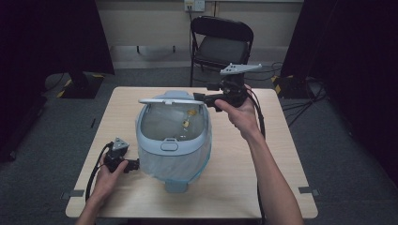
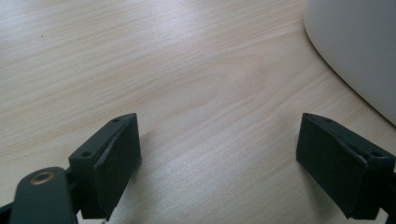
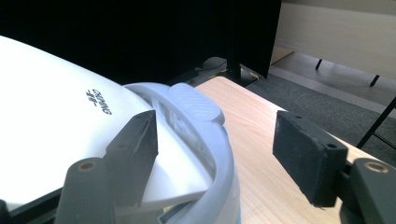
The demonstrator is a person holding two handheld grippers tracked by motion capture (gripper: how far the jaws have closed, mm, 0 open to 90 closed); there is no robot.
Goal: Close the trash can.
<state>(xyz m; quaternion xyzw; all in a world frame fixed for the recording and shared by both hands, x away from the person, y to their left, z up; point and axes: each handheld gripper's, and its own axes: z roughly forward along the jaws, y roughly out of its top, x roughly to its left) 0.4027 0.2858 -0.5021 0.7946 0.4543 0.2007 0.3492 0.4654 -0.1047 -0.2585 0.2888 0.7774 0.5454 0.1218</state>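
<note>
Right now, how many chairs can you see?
1. A black folding chair stands on the floor beyond the far edge of the table, near the back wall. More could be hidden in the dark sides of the room.

Dim room, dark edges; glare on lid (image 3: 51, 116), soft focus.

The bin (image 1: 173, 140) hides its far rim behind its raised lid (image 1: 171, 100).

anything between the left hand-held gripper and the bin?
Nothing: bare wooden table runs from the left hand-held gripper to the bin wall in the left gripper view. Its jaws stand open, short of the bin.
</note>
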